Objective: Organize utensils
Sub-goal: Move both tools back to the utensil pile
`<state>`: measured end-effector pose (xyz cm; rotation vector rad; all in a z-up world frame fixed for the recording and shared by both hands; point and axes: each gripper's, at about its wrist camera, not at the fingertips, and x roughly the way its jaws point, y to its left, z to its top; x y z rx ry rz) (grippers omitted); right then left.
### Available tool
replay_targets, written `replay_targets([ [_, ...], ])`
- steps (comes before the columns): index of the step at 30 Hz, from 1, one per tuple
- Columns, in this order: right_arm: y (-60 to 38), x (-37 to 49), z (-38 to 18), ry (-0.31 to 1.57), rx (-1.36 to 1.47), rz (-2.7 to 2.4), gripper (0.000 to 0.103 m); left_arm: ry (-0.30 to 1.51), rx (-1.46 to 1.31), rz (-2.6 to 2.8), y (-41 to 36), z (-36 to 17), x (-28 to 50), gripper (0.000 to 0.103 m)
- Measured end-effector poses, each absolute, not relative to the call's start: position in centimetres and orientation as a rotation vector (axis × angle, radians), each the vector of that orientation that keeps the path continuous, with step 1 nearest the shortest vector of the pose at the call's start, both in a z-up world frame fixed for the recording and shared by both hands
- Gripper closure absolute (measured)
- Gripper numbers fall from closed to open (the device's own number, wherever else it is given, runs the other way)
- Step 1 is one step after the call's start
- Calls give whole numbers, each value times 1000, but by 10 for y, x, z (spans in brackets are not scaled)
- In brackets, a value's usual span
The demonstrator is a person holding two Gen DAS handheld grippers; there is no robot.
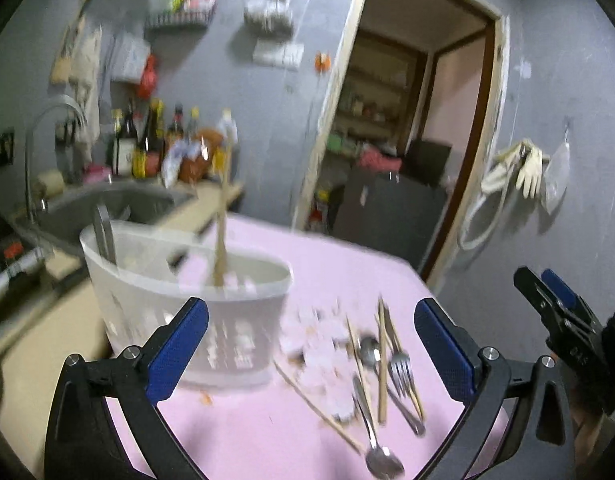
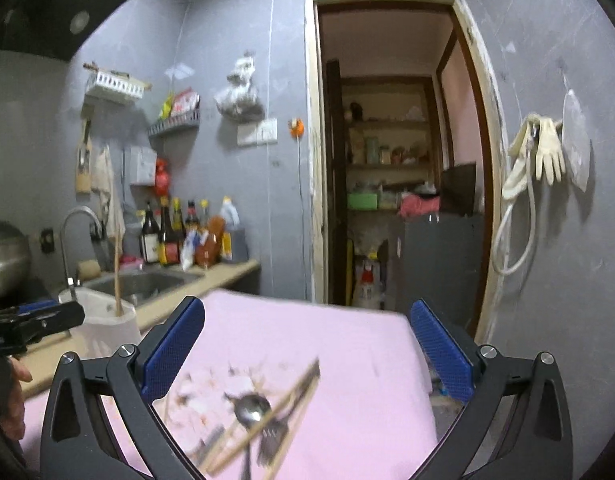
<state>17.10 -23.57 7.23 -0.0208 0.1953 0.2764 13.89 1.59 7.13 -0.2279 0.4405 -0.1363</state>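
A white slotted utensil holder [image 1: 195, 304] stands on the pink tablecloth [image 1: 267, 432]. A wooden chopstick [image 1: 221, 216] and a metal utensil [image 1: 103, 236] stand in it. To its right lie loose chopsticks [image 1: 381, 364], spoons [image 1: 381, 460] and a fork [image 1: 401, 368]. My left gripper [image 1: 311, 344] is open and empty above the cloth, in front of the holder. My right gripper [image 2: 307, 348] is open and empty above the loose pile, where a spoon [image 2: 251, 408] and chopsticks [image 2: 275, 412] show blurred. The holder [image 2: 103, 328] is far left there. The right gripper also shows in the left wrist view [image 1: 555, 308].
A sink [image 1: 107, 204] with a tap and a counter with several bottles [image 1: 147, 148] lie behind the holder. An open doorway [image 2: 395, 160] is beyond the table's far edge. Gloves and a hose [image 2: 539, 160] hang on the right wall. A pot [image 2: 3, 256] sits far left.
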Motion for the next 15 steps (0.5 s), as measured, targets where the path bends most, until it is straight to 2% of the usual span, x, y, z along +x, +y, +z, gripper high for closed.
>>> replay_targets([
  [5,-248,187,49,368,-40,260,3,601,-258,-158,4,42,149,2],
  [9,-253,199,29,490,-33,273,21,689,-232,-145,-9,27,158,2],
  [11,-253,206,21,544,-30,292,27,732,-237,-150,-12,19,164,3],
  [15,-250,216,9,627,-31,332,50,797,-238,-136,-14,5,175,6],
])
